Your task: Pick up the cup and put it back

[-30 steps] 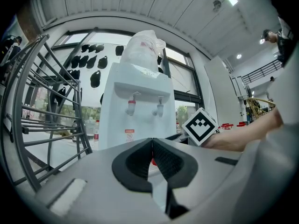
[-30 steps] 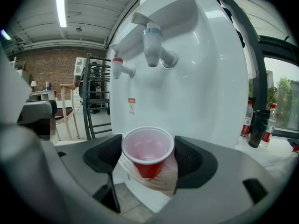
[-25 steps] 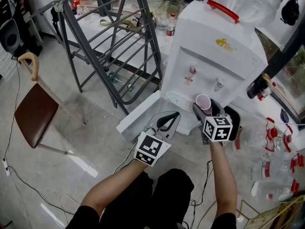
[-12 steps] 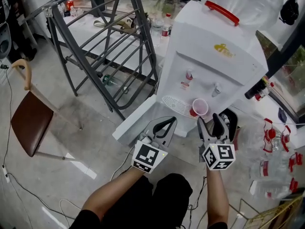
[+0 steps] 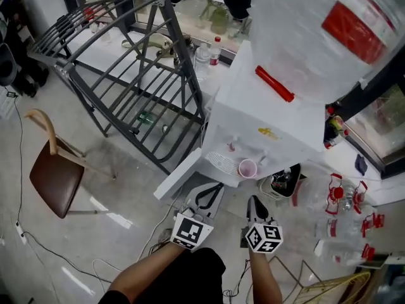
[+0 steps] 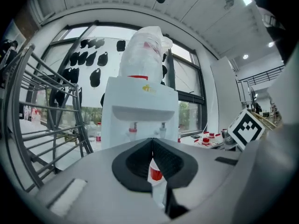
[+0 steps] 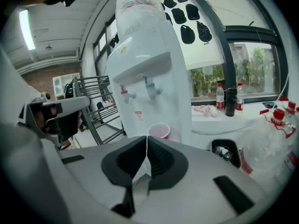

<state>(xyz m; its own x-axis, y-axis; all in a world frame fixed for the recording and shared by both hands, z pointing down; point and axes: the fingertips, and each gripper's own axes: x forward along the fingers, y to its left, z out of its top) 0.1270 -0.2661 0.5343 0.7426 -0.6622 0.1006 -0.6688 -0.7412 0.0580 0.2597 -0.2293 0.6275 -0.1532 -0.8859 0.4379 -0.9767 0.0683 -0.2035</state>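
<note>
The bottle on top of the dispenser runs out of the head view's upper edge. In your right gripper view the cup's lower part is hidden behind the jaws, so only its pink rim and upper wall show.

The cup stands upright on the dispenser's drip tray, below the taps and at the tray's right end. Neither gripper touches it. Your right gripper is in front of the dispenser, drawn back from the tray and pointed at the cup. Its jaws are closing, tips pressed together with nothing between them. Your left gripper is beside it, also in front of the dispenser. Its tips are together too and grasp nothing.

You cannot tell whether the cup holds anything. The black bin on the floor at the dispenser's right foot holds a dark jumble too small to make out.
</note>
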